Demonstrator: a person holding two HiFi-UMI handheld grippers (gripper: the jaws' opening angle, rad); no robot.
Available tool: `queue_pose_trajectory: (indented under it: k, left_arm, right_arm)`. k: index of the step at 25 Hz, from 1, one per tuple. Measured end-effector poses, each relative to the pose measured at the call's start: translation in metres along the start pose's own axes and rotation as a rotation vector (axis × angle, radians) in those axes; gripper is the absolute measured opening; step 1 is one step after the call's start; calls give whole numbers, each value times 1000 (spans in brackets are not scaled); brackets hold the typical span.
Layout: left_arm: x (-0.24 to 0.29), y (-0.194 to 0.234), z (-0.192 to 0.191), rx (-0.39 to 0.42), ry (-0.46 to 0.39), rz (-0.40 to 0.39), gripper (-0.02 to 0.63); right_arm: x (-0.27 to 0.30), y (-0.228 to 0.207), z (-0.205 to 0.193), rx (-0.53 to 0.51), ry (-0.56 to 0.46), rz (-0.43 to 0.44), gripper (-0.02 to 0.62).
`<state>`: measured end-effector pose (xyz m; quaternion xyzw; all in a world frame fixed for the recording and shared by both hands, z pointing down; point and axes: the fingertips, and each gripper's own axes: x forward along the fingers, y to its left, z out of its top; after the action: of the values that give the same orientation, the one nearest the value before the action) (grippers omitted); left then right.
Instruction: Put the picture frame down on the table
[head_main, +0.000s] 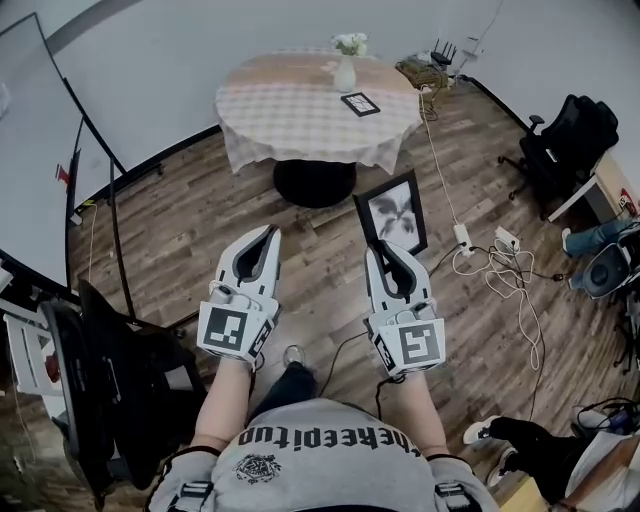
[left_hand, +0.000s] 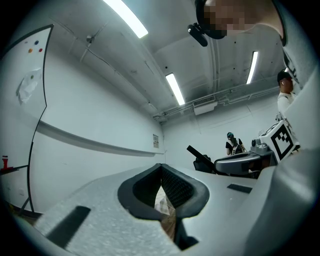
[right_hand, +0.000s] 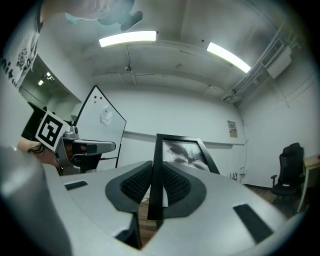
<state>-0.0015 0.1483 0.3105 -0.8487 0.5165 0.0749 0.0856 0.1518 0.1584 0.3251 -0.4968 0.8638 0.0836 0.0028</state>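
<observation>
Wood-plank floor (head_main: 200, 220) underfoot. Round bench with checked cloth (head_main: 300, 110) stood ahead, carrying white vase of flowers (head_main: 345, 72) and small black-edged square card (head_main: 360, 103). Right claw (head_main: 385, 250) was clenched on lower edge of black picture frame with grey leaf print (head_main: 392, 212). Frame was held upright in air over floor, well short of bench, with thin edge pinched between ribbed pads (right_hand: 135, 182). Left claw (head_main: 262, 240) was closed tip to tip, gripping nothing, beside right claw and apart from frame.

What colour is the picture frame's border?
Black, around a grey print; the picture frame shows best in the head view.
</observation>
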Motion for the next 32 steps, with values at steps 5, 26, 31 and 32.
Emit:
queue_pose_trajectory:
  k: [5, 26, 31, 32]
  left_arm:
    - [26, 51, -3, 3, -13, 0, 15]
    - [83, 146, -44, -37, 3, -33, 15]
    - [108, 161, -52, -39, 9, -8, 15]
    - [114, 164, -53, -38, 9, -6, 15]
  right_arm:
    - [51, 0, -2, 2, -10, -27, 66]
    - [161, 4, -24, -10, 21, -67, 66]
    - [187, -12, -30, -10, 27, -51, 66]
    - [193, -16, -31, -11, 27, -48, 66]
